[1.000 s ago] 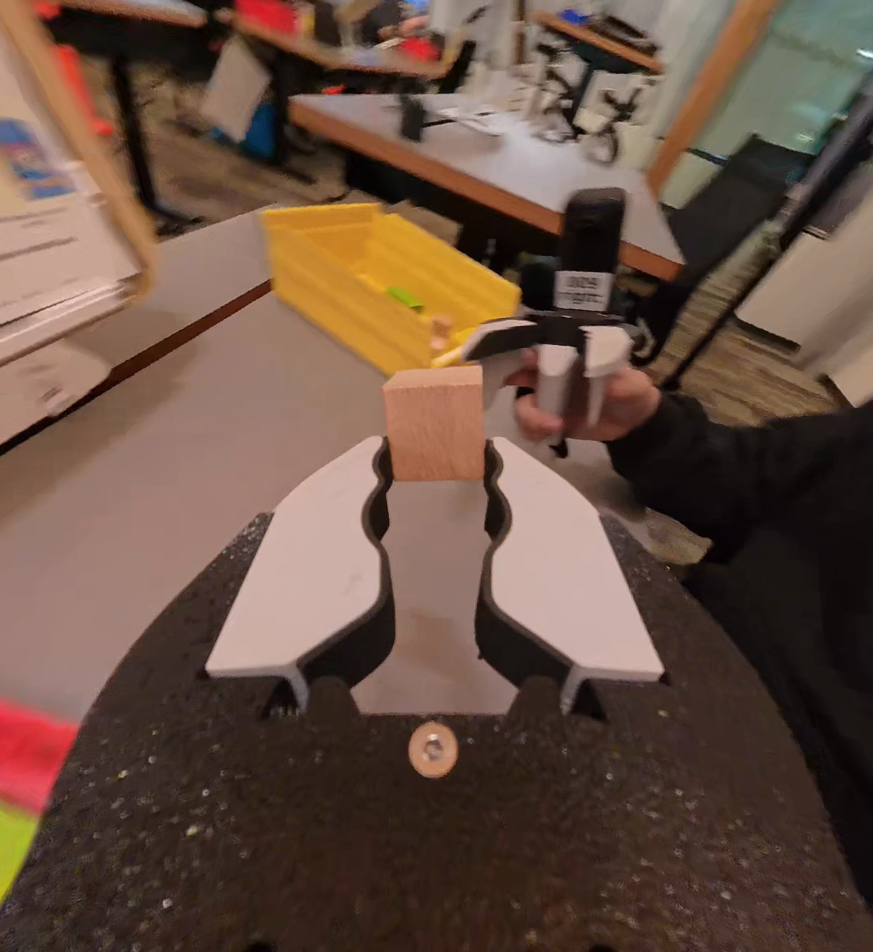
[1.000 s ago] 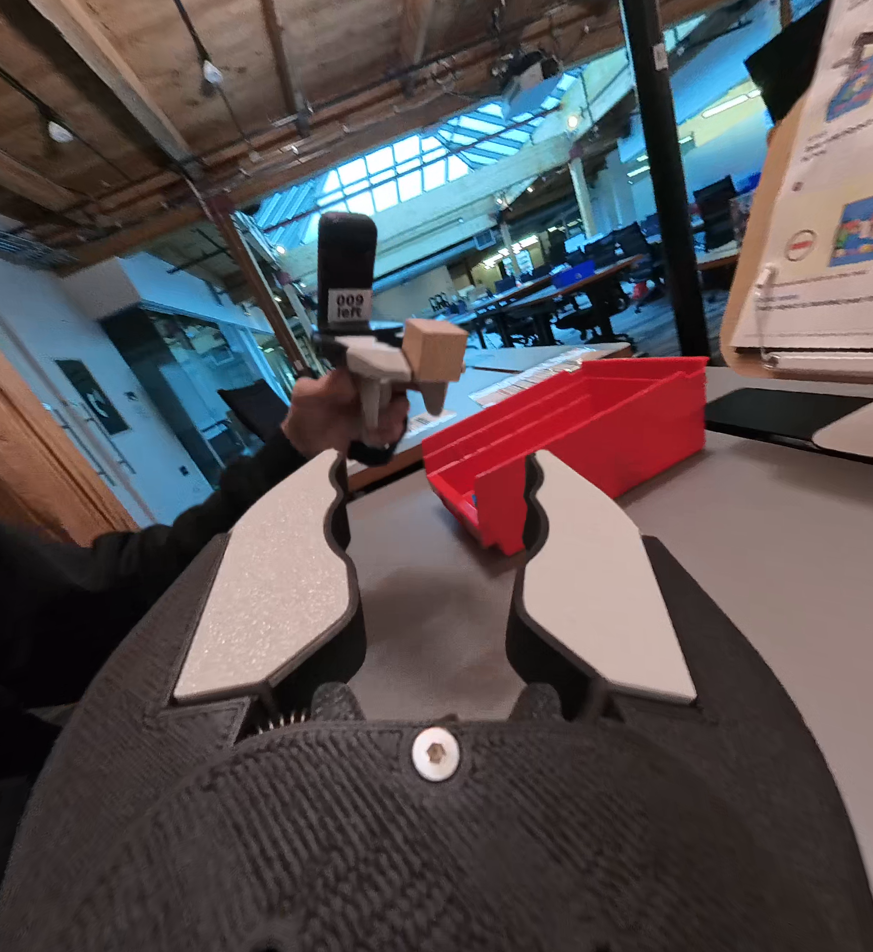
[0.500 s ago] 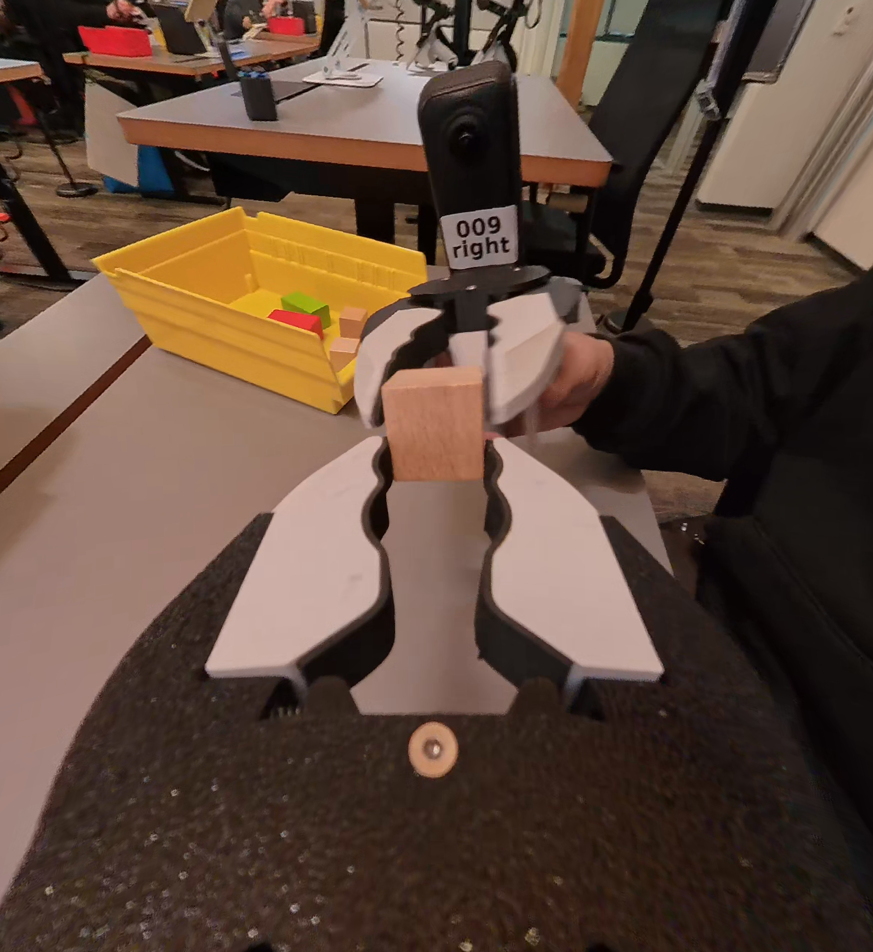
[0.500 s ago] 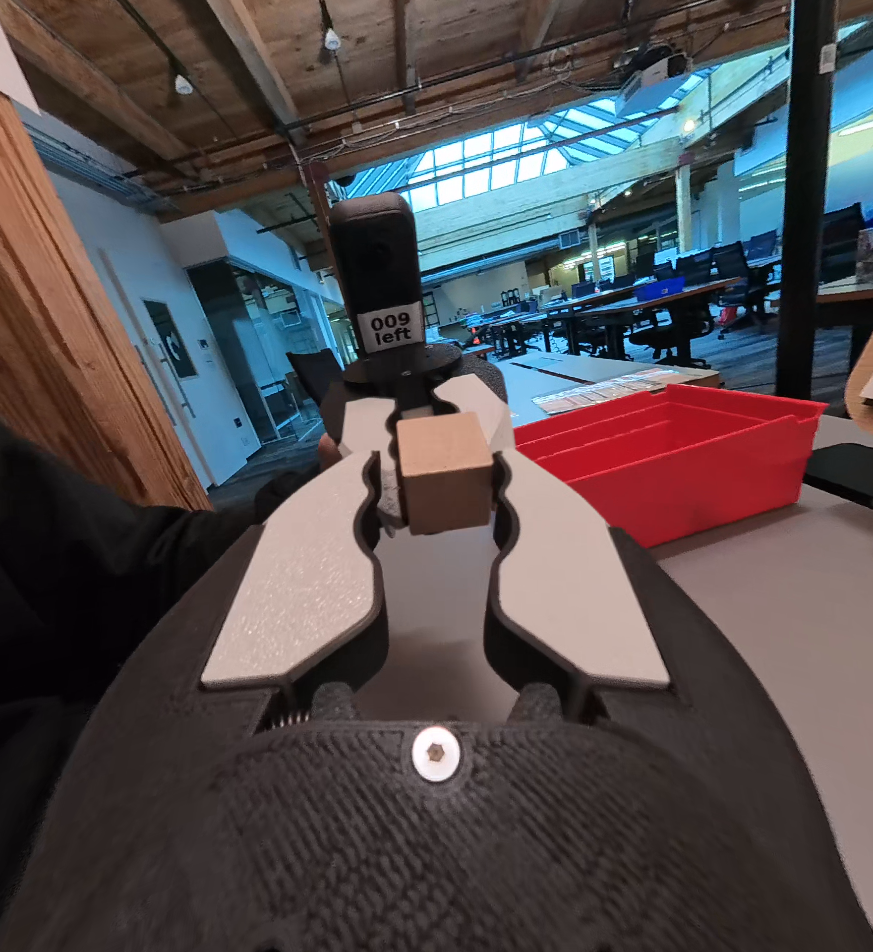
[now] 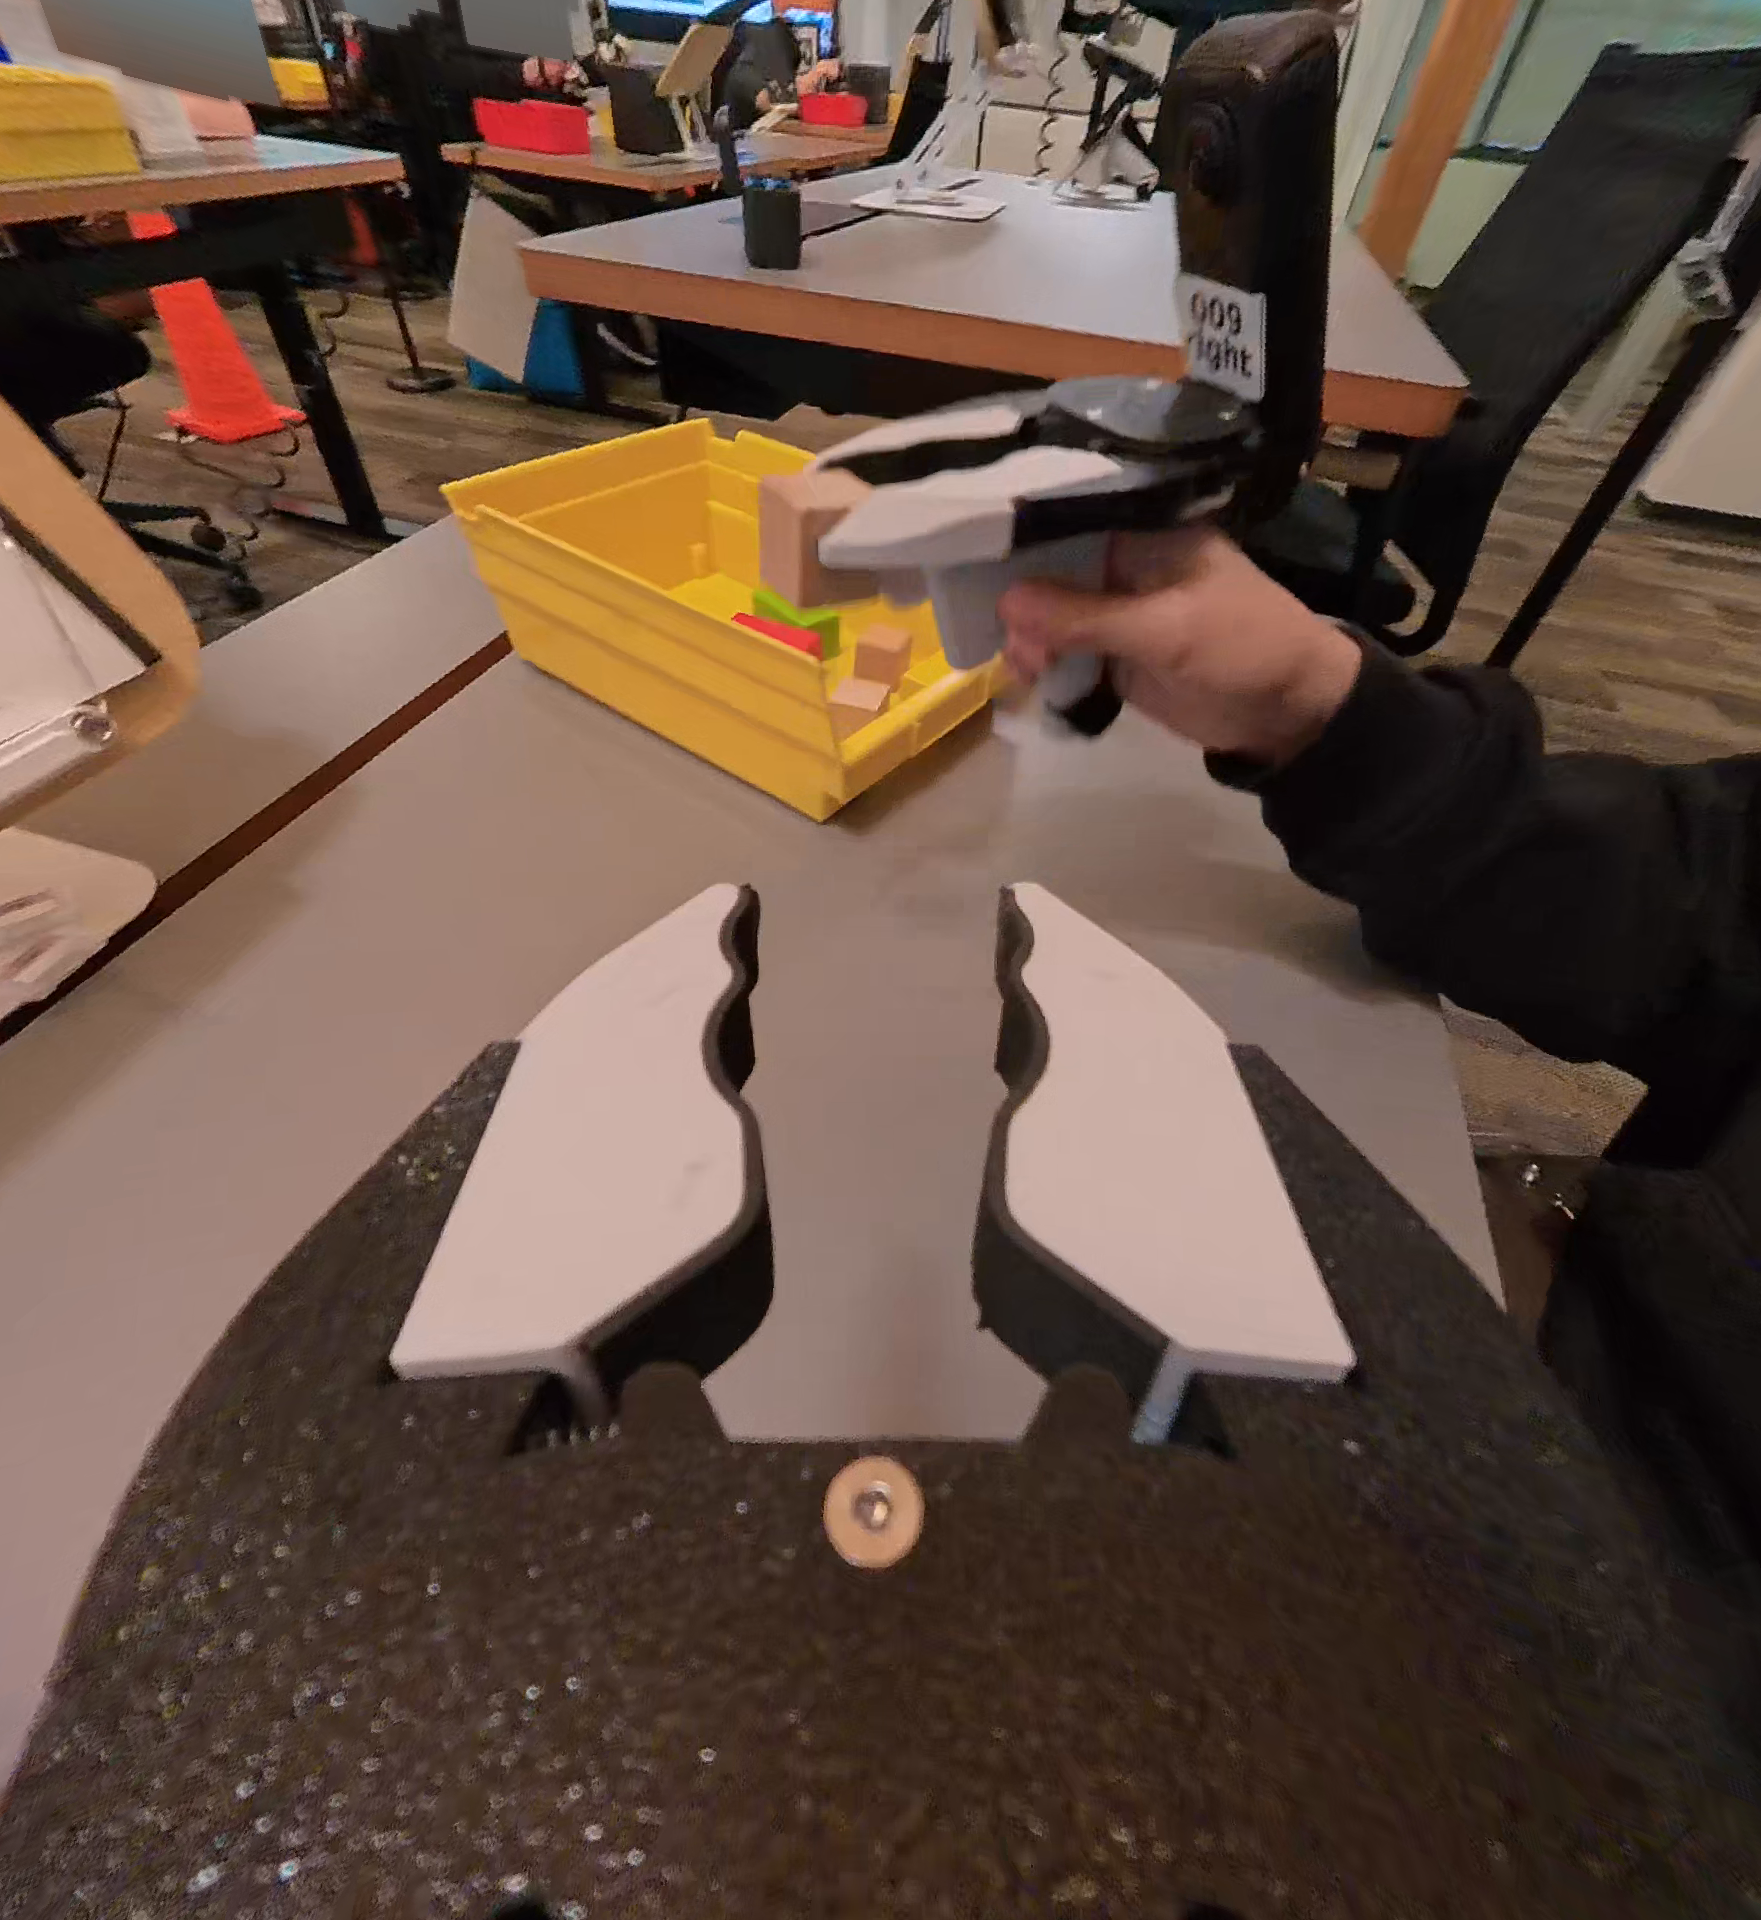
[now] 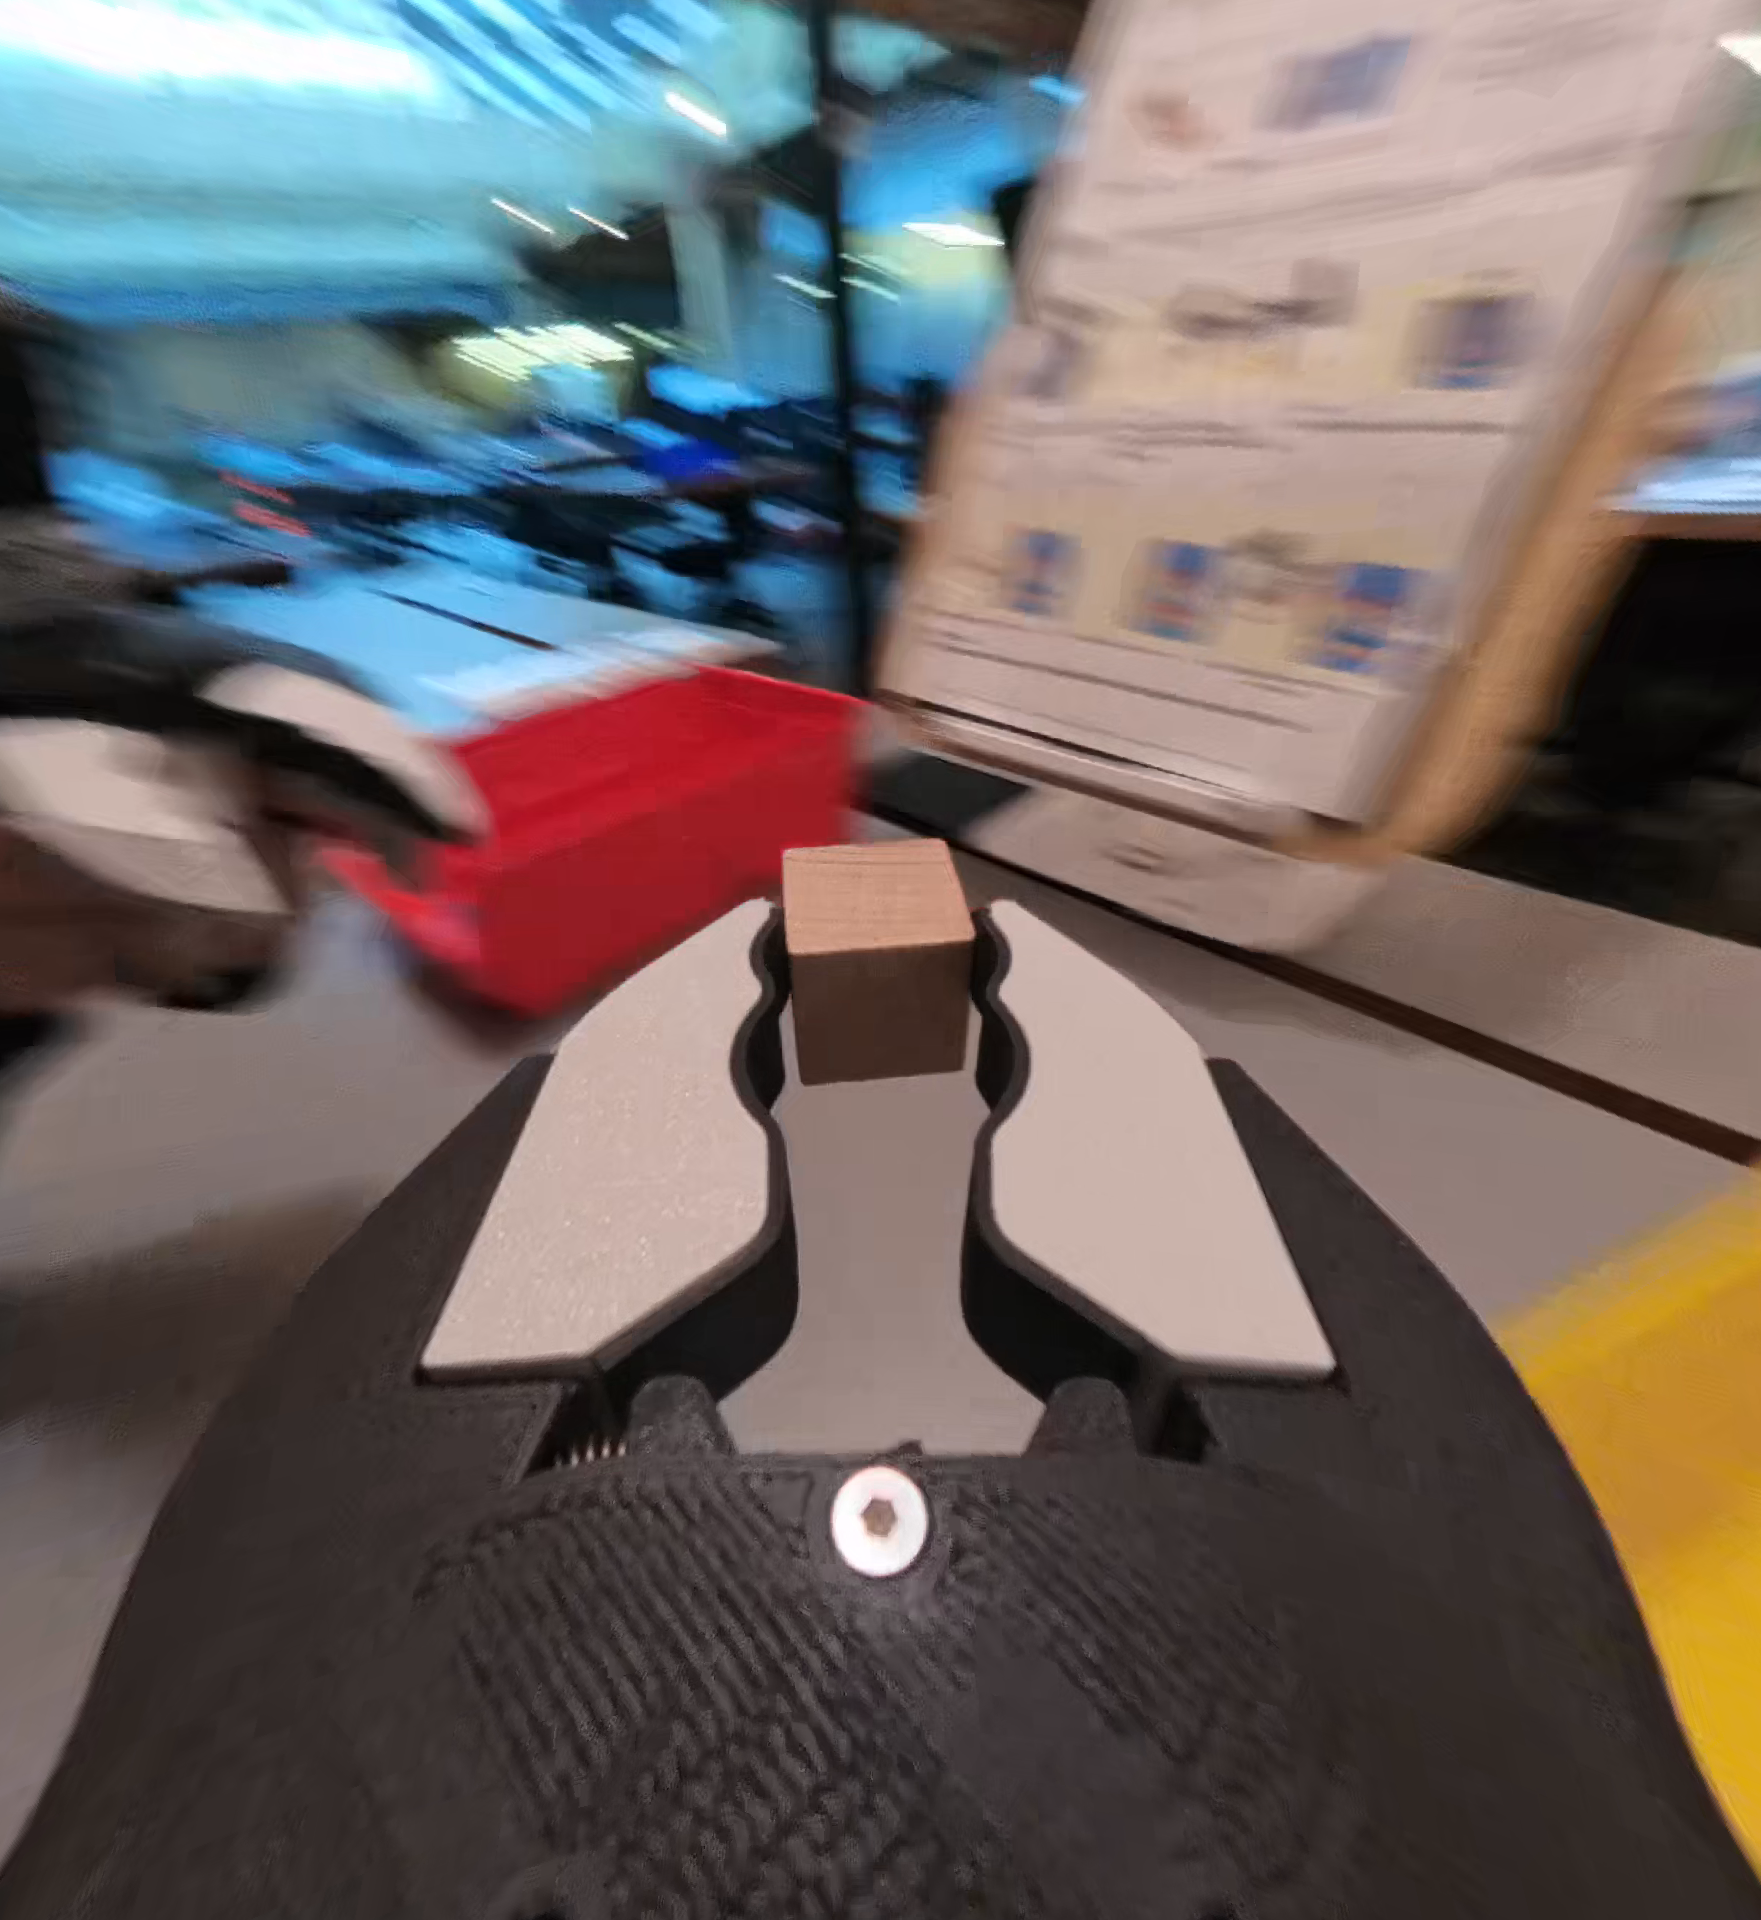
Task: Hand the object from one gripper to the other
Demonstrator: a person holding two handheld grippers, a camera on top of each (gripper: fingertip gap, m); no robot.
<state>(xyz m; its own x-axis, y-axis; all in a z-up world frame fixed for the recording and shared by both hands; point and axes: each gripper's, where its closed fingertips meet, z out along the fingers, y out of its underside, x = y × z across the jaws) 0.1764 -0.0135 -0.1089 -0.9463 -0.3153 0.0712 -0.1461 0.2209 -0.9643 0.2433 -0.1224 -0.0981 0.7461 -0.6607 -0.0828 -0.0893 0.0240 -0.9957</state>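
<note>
Grey tabletop [image 5: 564, 914] is carrying a yellow bin [image 5: 647, 623] holding small red, green and wooden blocks, with a red bin [image 6: 647, 810] showing blurred in the right wrist view. Right gripper [image 6: 878, 925] is clamping a wooden cube [image 6: 876, 966], both pads pressing its sides; from the left wrist view it is hanging over the yellow bin. Left gripper [image 5: 876, 914] is standing open above the table, nothing between its fingers [image 5: 627, 1122].

Grey desks [image 5: 959, 281], wood-plank floor [image 5: 1634, 644], an orange cone [image 5: 216, 353].
</note>
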